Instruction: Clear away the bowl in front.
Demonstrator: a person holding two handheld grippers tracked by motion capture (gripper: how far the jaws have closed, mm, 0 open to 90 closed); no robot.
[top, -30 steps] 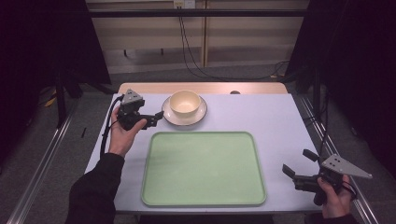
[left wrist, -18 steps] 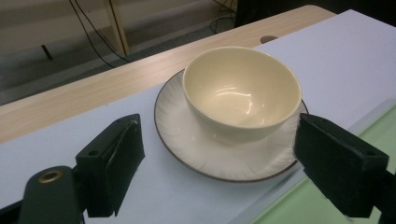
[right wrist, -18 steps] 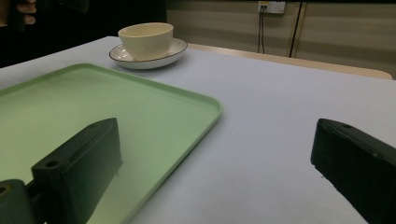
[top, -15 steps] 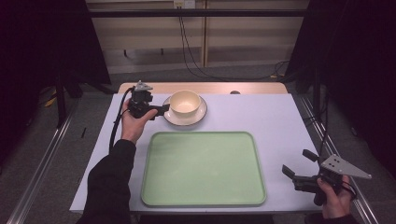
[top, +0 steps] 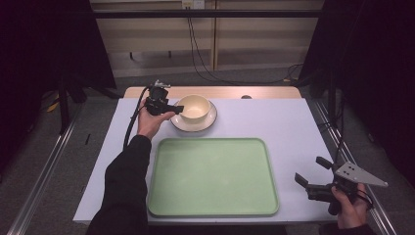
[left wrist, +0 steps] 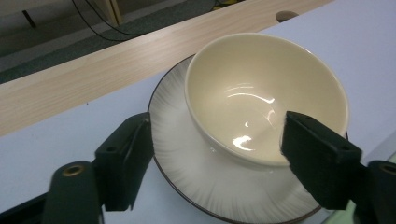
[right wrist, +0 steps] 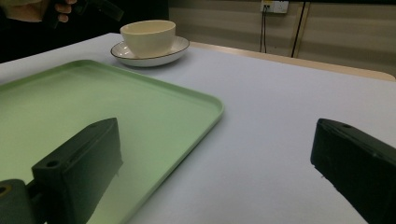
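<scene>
The left gripper [top: 177, 108] is at the far left part of the table [top: 293, 127], at about ten o'clock from the green tray [top: 213, 176], held in the person's left hand [top: 149, 122]. Its jaws have just been closing and now straddle the near wall of the cream bowl [top: 194, 106]. In the left gripper view one jaw stands outside the bowl [left wrist: 266, 93], over the rim of the plate [left wrist: 187, 163], and the other reaches across the bowl's rim to its inside. There is visible space between the outer jaw and the bowl wall, so the jaws are not yet clamped on it; whether the inner jaw touches the glaze I cannot tell.

The bowl sits upright in the middle of the white, dark-rimmed plate [top: 193, 125], which lies at twelve o'clock from the tray, just beyond its far edge and near the wooden strip along the back of the table.

The right gripper [top: 313, 171] hovers at about four o'clock from the tray, near the table's front right corner, jaws wide apart with nothing between them.
</scene>
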